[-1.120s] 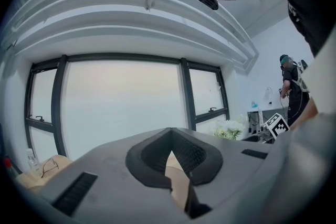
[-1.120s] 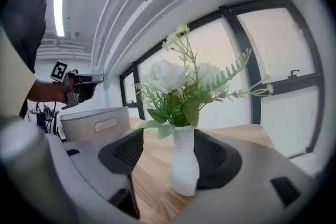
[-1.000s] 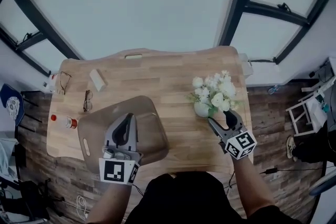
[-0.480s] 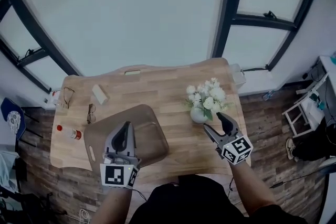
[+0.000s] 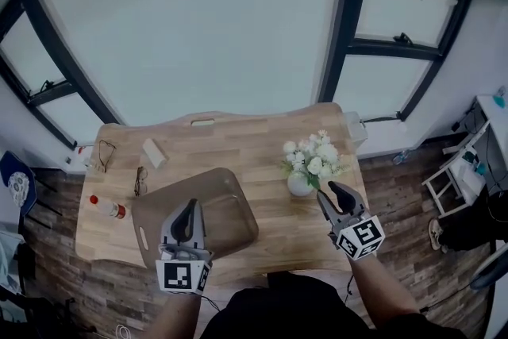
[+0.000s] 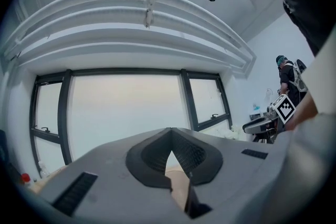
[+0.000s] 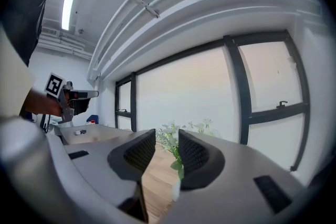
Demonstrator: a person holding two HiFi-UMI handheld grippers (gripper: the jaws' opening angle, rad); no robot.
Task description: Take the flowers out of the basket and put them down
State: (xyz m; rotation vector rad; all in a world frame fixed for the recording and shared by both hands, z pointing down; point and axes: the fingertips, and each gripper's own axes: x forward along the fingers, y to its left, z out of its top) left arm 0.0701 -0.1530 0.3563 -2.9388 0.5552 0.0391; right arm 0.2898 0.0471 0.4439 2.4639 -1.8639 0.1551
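White flowers [image 5: 313,159] stand in a small round white vase [image 5: 299,185] on the wooden table [image 5: 230,147], right of the brown basket [image 5: 226,206]. My right gripper [image 5: 327,191] hovers just right of the vase, near the front; its jaws are closing with nothing between them. In the right gripper view the flowers [image 7: 173,134] show beyond the gap of that gripper [image 7: 167,136]. My left gripper [image 5: 189,208] is shut and hangs over the basket's near side. Its tips meet in the left gripper view [image 6: 170,134].
Two pairs of glasses [image 5: 141,180] [image 5: 105,155], a small white block [image 5: 154,152] and a red-capped bottle [image 5: 107,207] lie on the table's left part. A white box [image 5: 355,128] sits at the far right corner. Large windows rise behind the table.
The right gripper's jaws have narrowed, and it has drawn slightly back from the vase. The head view has tilted up. The left gripper stays over the basket.
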